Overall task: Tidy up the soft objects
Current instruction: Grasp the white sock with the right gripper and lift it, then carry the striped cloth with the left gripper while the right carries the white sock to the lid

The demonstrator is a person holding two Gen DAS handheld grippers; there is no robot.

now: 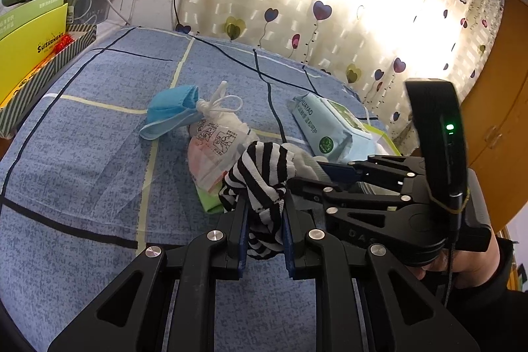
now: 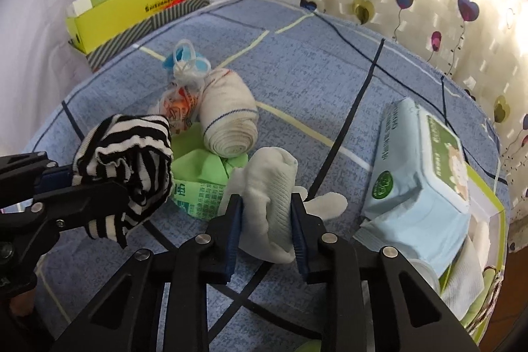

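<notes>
Gripping a bunched black-and-white striped knit sock [image 1: 264, 187], the left gripper [image 1: 264, 240] has its blue-padded fingers [image 1: 242, 236] closed on the fabric. The right gripper [image 2: 265, 230] fingers [image 2: 233, 230] clamp a ribbed white sock [image 2: 270, 187] lying on the blue checked bedsheet [image 1: 82, 154]. Beyond lie a rolled cream bandage [image 2: 229, 117], a printed plastic bag [image 1: 214, 150] and a pale blue wipes pack [image 2: 415, 174] lettered "HUAYAO". Both grippers angle downward.

Left gripper [image 1: 264, 230], bottom centre of its own view, clamped on striped cloth [image 1: 264, 183]. Right gripper [image 2: 265, 226], bottom centre, pinching white sock [image 2: 270, 197]. Both angled downward.
</notes>
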